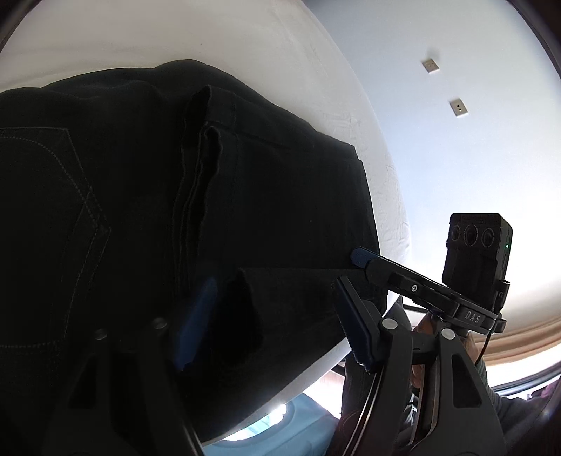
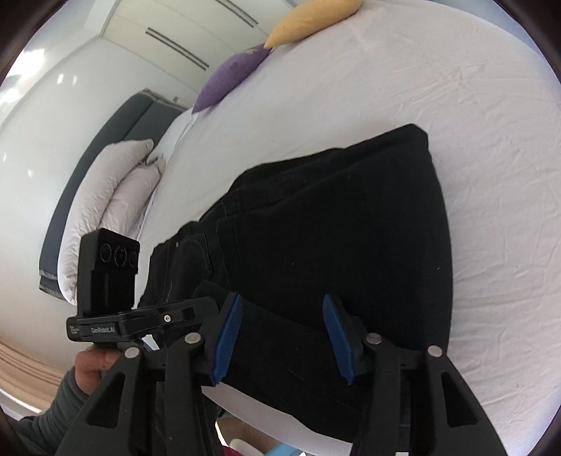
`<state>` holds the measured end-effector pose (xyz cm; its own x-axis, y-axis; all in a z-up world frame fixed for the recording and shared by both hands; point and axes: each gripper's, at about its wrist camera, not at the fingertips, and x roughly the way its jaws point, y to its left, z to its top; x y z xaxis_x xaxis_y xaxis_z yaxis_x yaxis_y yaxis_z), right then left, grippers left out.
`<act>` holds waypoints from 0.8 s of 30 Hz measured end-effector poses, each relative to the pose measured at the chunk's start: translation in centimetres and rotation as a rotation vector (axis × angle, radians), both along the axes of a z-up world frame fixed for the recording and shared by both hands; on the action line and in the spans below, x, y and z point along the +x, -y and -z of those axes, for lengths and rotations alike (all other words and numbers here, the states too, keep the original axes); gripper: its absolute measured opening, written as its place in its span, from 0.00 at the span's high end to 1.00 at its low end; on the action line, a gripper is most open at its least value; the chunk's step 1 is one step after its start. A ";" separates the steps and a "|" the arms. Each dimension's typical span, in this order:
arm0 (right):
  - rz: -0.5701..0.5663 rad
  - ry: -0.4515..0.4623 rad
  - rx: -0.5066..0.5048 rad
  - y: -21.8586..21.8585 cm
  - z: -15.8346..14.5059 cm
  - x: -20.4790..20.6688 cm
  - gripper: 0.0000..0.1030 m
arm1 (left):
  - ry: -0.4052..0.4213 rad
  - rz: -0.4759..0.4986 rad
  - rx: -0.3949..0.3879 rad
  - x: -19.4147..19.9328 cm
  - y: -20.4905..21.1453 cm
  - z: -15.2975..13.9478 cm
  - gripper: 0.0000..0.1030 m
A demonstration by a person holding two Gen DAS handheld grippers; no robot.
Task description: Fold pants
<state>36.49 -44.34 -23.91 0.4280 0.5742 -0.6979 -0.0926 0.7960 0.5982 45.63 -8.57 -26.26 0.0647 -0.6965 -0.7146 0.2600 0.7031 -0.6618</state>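
a: where are the pants (image 2: 333, 228) sitting?

b: on the bed (image 2: 438, 87), spread across the white sheet near its close edge, folded into a thick dark stack. from the left wrist view a stitched back pocket (image 1: 52, 210) shows at the left, and the leg hems lie doubled over on top.

a: and the left tongs (image 1: 273, 322)?

b: spread wide. the blue pads sit either side of a raised fold of the fabric, with a gap, so nothing is pinched.

a: the right tongs (image 2: 285, 336)?

b: also wide apart, low over the near end of the stack, blue pads straddling the cloth without closing on it.

a: anything else on the bed?

b: a purple cushion (image 2: 231, 77) and a yellow cushion (image 2: 312, 21) at the far side, and pale pillows (image 2: 112, 189) by the dark headboard (image 2: 70, 196).
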 end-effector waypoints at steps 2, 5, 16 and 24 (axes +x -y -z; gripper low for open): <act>-0.051 0.007 -0.017 -1.0 0.2 -0.5 0.50 | -0.001 0.007 -0.003 -0.7 -0.4 0.4 0.36; -0.106 -0.002 -0.071 -2.3 0.6 -2.1 0.51 | -0.012 0.022 -0.002 -1.4 0.6 1.2 0.36; -0.160 0.093 -0.171 -4.0 1.0 -5.1 0.53 | 0.112 0.035 -0.112 -3.4 4.2 -3.7 0.36; -0.231 0.101 -0.134 -2.3 -0.1 -6.1 0.53 | -0.059 0.070 -0.095 -5.6 6.0 3.8 0.36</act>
